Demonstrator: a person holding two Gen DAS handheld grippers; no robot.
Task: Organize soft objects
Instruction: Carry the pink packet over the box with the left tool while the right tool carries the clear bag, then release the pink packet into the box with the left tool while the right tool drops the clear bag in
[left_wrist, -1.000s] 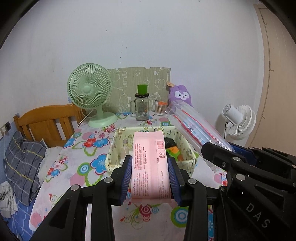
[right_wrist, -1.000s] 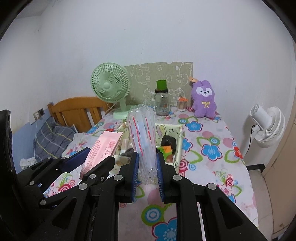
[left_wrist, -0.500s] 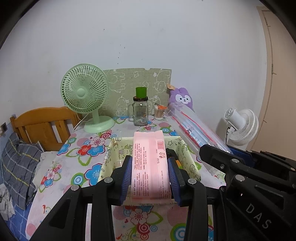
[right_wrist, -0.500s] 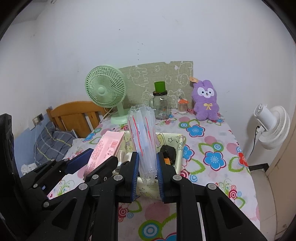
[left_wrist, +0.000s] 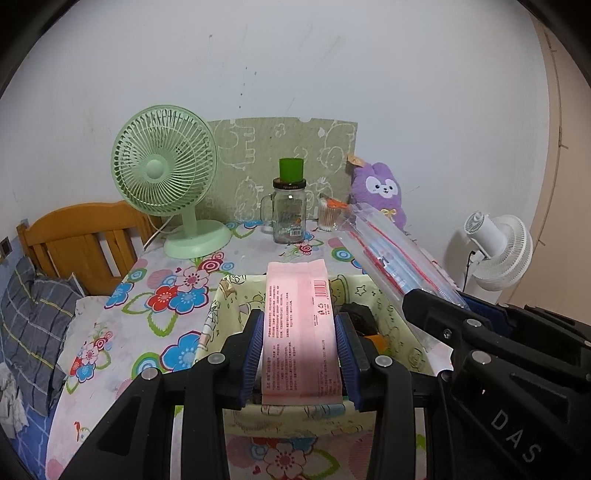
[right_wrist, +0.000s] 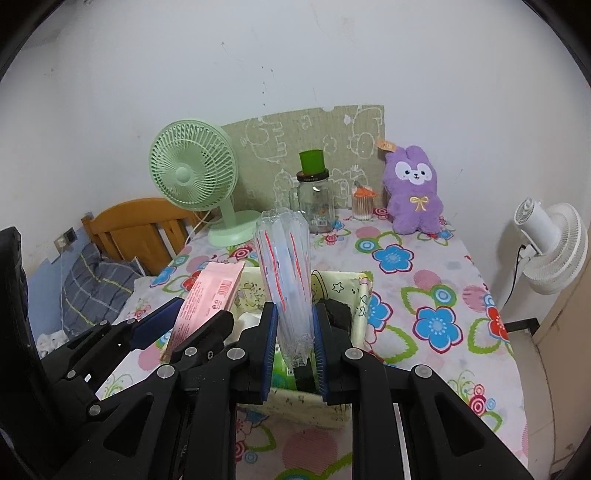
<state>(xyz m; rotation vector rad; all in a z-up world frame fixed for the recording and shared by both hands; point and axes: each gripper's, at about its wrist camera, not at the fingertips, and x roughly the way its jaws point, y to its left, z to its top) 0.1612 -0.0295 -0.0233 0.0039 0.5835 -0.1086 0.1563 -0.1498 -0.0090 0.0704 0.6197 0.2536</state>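
My left gripper (left_wrist: 300, 345) is shut on a flat pink pack (left_wrist: 299, 325) with a barcode, held over the near end of a pale yellow fabric basket (left_wrist: 218, 314). The pink pack (right_wrist: 207, 299) also shows at the left of the right wrist view. My right gripper (right_wrist: 295, 343) is shut on a clear plastic bag of straws (right_wrist: 286, 273) with red stripes, above the same basket (right_wrist: 360, 314). The bag of straws (left_wrist: 388, 251) slants across the right of the left wrist view. Dark, orange, white and green items lie inside the basket.
On the flower-print tablecloth (right_wrist: 424, 295) stand a green desk fan (left_wrist: 166, 184), a glass jar with a green lid (left_wrist: 290, 210), a small cotton-swab pot (left_wrist: 327, 218) and a purple plush rabbit (right_wrist: 415, 192). A wooden chair (left_wrist: 85, 240) and a white fan (right_wrist: 550, 243) flank the table.
Both grippers have moved forward over the table with their loads; the basket has come closer and now lies right under them. Neither grip has changed.
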